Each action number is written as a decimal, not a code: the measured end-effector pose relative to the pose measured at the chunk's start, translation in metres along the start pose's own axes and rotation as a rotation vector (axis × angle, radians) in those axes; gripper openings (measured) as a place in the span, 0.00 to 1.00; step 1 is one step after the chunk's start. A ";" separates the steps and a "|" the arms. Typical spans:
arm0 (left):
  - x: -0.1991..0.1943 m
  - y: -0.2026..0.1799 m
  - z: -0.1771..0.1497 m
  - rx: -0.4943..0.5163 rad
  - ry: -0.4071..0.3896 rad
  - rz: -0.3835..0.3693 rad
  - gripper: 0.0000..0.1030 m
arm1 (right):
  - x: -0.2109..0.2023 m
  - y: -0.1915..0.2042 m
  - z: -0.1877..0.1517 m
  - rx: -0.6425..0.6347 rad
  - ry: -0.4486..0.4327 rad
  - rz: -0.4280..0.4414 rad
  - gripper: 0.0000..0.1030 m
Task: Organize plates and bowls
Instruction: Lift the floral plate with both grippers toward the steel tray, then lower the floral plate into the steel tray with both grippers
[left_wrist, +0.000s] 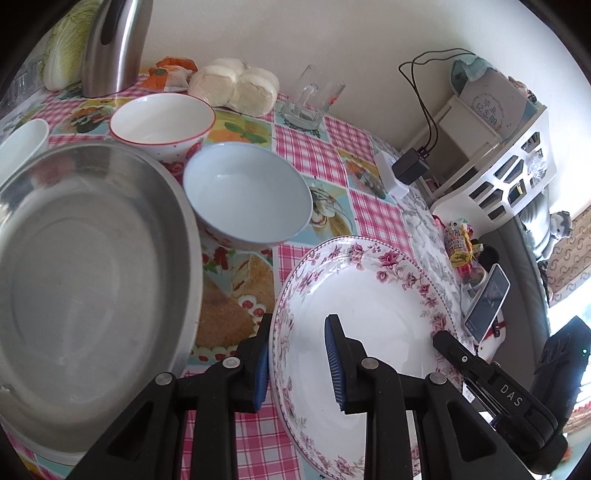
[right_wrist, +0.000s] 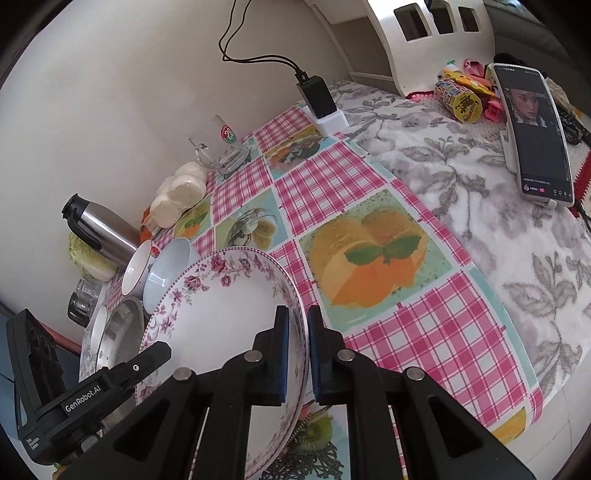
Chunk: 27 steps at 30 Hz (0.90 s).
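Note:
A white plate with a pink floral rim (left_wrist: 373, 295) lies on the checked tablecloth, also in the right wrist view (right_wrist: 221, 314). My left gripper (left_wrist: 297, 363) is open, its jaws straddling the plate's left rim without clamping it. My right gripper (right_wrist: 295, 354) is shut on the plate's right rim; it also shows in the left wrist view (left_wrist: 443, 338). A pale blue bowl (left_wrist: 247, 195) and a red-rimmed white bowl (left_wrist: 162, 118) stand behind the plate. A large steel basin (left_wrist: 88, 280) sits to the left.
A steel kettle (left_wrist: 114, 48), cabbage (left_wrist: 66, 48), wrapped buns (left_wrist: 236, 85) and a glass mug (left_wrist: 310, 99) line the wall. A charger on a white block (left_wrist: 402, 170), a phone on a stand (right_wrist: 535, 133) and a white basket (left_wrist: 498, 158) are to the right.

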<state>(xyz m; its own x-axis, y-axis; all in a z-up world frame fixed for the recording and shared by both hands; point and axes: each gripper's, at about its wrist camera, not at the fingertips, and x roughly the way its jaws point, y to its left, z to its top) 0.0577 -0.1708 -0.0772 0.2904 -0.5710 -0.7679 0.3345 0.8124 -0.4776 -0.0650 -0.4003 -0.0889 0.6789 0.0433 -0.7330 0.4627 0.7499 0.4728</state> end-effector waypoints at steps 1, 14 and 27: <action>-0.002 0.002 0.001 -0.001 -0.003 -0.001 0.28 | -0.001 0.003 0.000 -0.005 -0.003 0.002 0.10; -0.037 0.048 0.022 -0.015 -0.056 0.018 0.28 | 0.009 0.060 -0.011 -0.072 0.003 0.039 0.10; -0.063 0.098 0.035 -0.065 -0.090 0.039 0.28 | 0.030 0.113 -0.026 -0.137 0.049 0.052 0.10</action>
<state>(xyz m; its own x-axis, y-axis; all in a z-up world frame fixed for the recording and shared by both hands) 0.1036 -0.0594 -0.0610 0.3821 -0.5450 -0.7463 0.2634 0.8383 -0.4773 -0.0071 -0.2974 -0.0701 0.6699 0.1134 -0.7338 0.3438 0.8286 0.4419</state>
